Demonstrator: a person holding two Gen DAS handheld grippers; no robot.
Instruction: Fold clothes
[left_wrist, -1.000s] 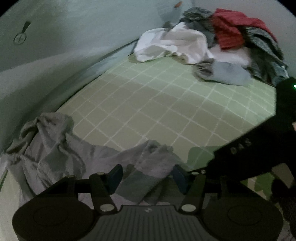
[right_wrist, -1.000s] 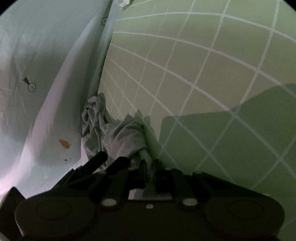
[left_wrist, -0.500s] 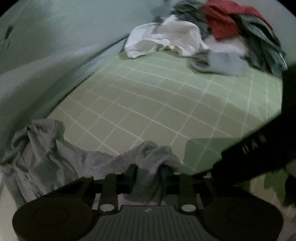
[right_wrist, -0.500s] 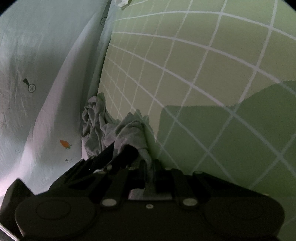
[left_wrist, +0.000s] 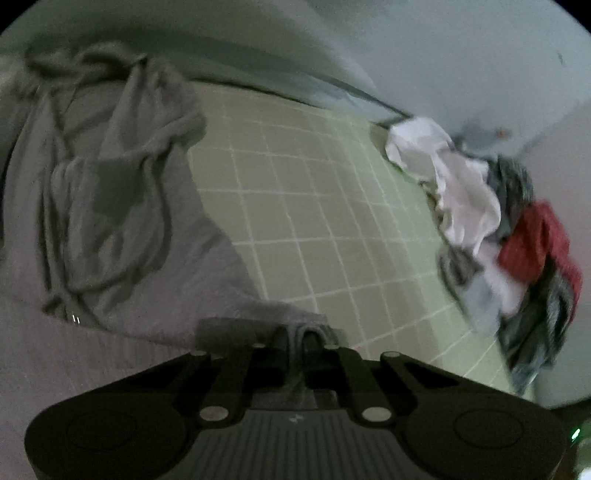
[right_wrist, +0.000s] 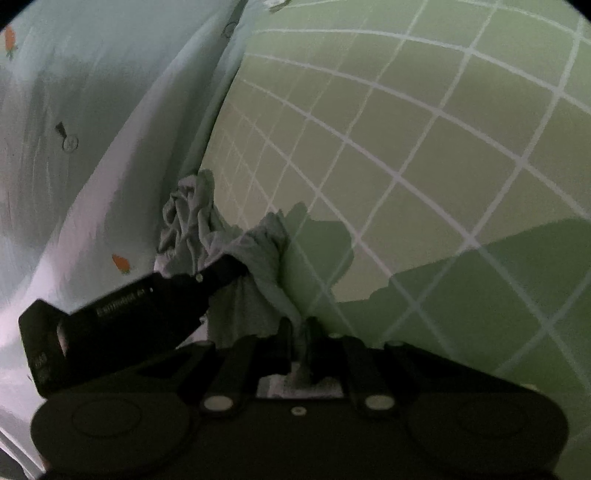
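Observation:
A grey garment (left_wrist: 110, 206) lies crumpled on the green checked sheet (left_wrist: 314, 221), spread to the left in the left wrist view. My left gripper (left_wrist: 295, 338) is shut on a fold of its edge. In the right wrist view the same grey garment (right_wrist: 258, 258) rises in a bunch by the bed's left edge. My right gripper (right_wrist: 300, 328) is shut on another part of its edge. The left gripper's body (right_wrist: 122, 310) shows dark at the left of the right wrist view, its tip against the cloth.
A pile of clothes (left_wrist: 498, 229), white, red, grey and light blue, lies at the far right corner of the bed. A pale sheet or wall (right_wrist: 92, 129) with small carrot prints runs along the bed's left side. The green sheet (right_wrist: 406, 166) stretches away to the right.
My left gripper closed on the grey garment and then swung, so the garment now lies to its left and the pile to its right. My right gripper kept its hold.

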